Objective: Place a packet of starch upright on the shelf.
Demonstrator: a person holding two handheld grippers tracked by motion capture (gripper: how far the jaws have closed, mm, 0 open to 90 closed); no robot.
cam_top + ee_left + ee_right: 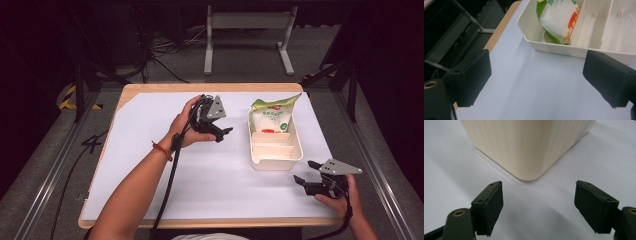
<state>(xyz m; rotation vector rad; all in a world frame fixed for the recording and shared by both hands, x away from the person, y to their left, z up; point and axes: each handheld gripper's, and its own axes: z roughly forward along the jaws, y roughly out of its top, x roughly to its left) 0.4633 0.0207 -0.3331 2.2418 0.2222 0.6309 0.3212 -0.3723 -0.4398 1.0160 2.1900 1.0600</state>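
Cream tray (pixel 255 150) sits at three o'clock on the surface (pixel 150 150), the snack bag (pixel 272 117) upright in its far compartment. Left tool (pixel 224 131) hangs released, empty, at the tray's nine o'clock; right tool (pixel 305 172) released by its near corner. Best withdraw level, clear of the rim.

One tray (pixel 276 159) with three compartments; one bag (pixel 271 116) in its far compartment; two grippers, left (pixel 220 131) and right (pixel 306 171) of the tray.

bag (pixel 272 117): glossy plastic | tray (pixel 276 161): smooth cream plastic | table (pixel 150 90): wood
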